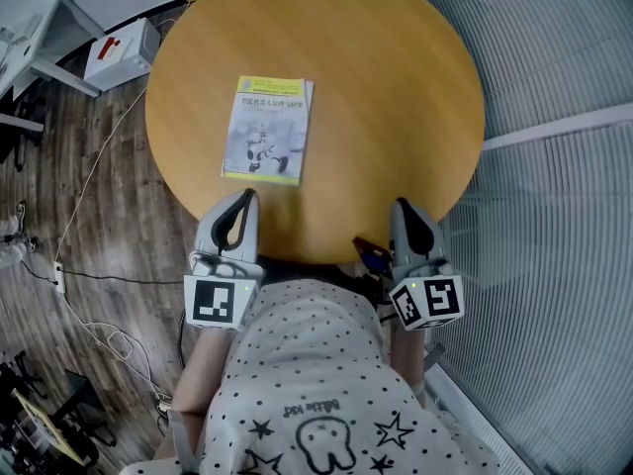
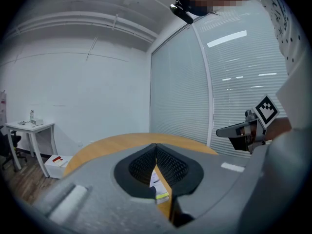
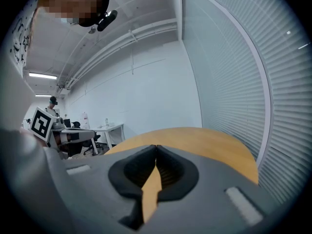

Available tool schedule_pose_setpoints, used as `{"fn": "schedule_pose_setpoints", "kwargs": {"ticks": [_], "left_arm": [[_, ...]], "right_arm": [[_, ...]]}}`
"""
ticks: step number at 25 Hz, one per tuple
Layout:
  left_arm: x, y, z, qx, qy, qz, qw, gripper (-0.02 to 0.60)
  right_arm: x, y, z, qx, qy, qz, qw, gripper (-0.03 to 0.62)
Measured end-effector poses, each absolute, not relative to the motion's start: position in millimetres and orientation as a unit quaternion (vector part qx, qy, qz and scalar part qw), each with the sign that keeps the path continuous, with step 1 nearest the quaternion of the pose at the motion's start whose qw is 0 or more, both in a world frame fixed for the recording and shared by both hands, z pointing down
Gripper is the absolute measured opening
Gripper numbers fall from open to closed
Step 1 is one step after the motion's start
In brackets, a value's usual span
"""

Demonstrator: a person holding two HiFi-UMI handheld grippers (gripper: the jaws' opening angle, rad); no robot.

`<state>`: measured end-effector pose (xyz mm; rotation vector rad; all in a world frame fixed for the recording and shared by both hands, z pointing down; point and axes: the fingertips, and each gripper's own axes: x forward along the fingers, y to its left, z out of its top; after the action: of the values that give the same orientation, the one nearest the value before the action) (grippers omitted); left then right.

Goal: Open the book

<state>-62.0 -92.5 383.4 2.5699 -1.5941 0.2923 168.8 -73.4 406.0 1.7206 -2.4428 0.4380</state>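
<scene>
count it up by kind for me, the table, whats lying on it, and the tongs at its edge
table: 1
book: 1
tongs: 2, left tongs and right tongs
total: 4

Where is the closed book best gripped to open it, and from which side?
Grip the cover's right edge of the book, coming from the right with the right hand-held gripper: it lies flat, face up, and page edges seem to show there.

Round wooden table (image 1: pixel 396 97), closed book (image 1: pixel 265 130) on it
</scene>
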Motion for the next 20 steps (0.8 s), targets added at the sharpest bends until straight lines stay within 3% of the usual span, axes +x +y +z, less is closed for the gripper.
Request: {"fn": "schedule_pose_setpoints", "kwargs": {"ticks": [20], "left_arm": [[-66.3,-92.5,384.3,0.852,-0.513,0.098,0.034,0.012]], "right_arm": [[167.2,-65.9,403.5,0.577,-0.802,0.142,0.055,0.005]]}}
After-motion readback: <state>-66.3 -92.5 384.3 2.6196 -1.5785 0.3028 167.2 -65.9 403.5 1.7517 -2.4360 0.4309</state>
